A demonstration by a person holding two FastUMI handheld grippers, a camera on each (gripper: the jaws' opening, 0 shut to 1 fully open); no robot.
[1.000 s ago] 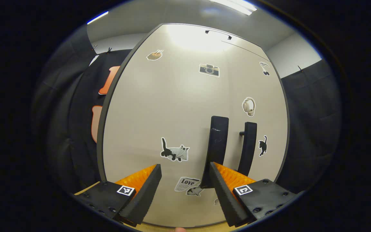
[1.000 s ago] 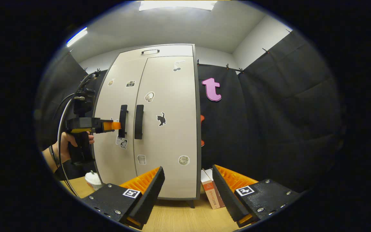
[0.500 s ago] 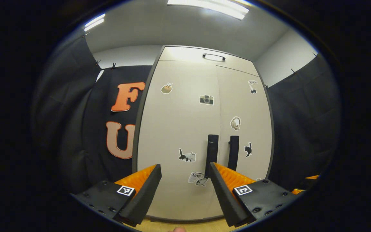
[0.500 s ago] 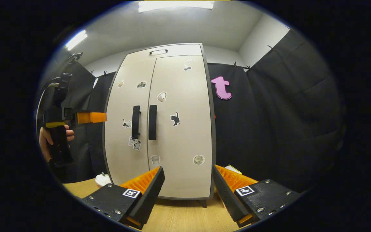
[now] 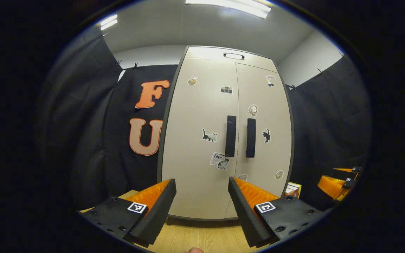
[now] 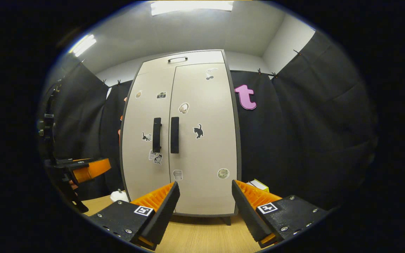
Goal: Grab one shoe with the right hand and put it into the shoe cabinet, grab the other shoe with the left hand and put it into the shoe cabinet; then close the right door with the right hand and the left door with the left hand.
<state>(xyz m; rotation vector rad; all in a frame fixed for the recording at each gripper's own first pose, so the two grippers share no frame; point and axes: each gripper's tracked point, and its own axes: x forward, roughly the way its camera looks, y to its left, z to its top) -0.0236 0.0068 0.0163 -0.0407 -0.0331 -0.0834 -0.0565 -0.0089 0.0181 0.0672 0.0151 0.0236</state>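
Wooden floor (image 5: 202, 239), closed shoe cabinet (image 5: 202, 116)

Ahead of the left gripper (image 5: 201, 207), whose fingers stand apart with nothing between them, bare wooden floor (image 5: 202, 239) runs up to the shoe cabinet (image 5: 202, 182), whose two shut doors with side-by-side handles (image 5: 231, 136) block the way forward. Black cloth hangs close on both sides of the cabinet. Ahead of the right gripper (image 6: 204, 209), likewise parted and empty, the floor is free up to the cabinet; a small box (image 6: 257, 184) lies just right of the cabinet's foot, a white object (image 6: 119, 196) just left of it, and the other gripper is held well to the left.
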